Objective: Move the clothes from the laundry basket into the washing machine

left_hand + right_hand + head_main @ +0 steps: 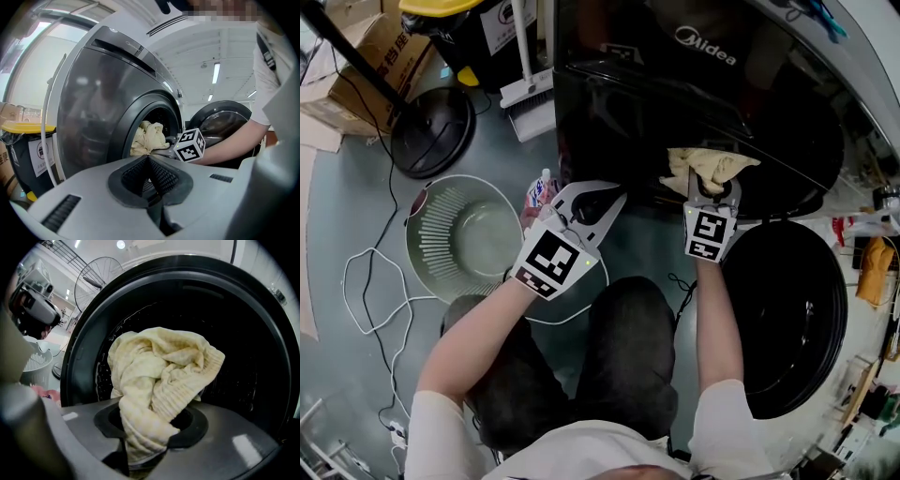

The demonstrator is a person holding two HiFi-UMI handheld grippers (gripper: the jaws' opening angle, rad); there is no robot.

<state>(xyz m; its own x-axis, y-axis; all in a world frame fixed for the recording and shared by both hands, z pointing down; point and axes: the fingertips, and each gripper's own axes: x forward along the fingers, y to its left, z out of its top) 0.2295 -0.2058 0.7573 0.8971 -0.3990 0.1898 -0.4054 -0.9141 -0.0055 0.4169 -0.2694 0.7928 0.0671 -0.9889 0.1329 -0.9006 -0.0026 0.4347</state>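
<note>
Knitwear (pixel 161 376), cream and ribbed, bunches clamped in the right gripper (pixel 152 432); the left gripper (pixel 149 160) is closed on nothing; only the head view shows the laundry basket (pixel 431 234).

The mouth (pixel 248 338) of the washing machine (pixel 609 103) is gaping open, its door (pixel 787 309) hanging aside at right; the cream cloth (pixel 159 376) is blocking the centre, leaving dark room around.

Tips of right claw (pixel 149 430) under cream garment (pixel 161 376); drum depths (pixel 246 357) in darkness.

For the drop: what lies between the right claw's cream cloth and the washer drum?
Nothing; right gripper view shows cream knitted cloth right at the dark drum.
</note>
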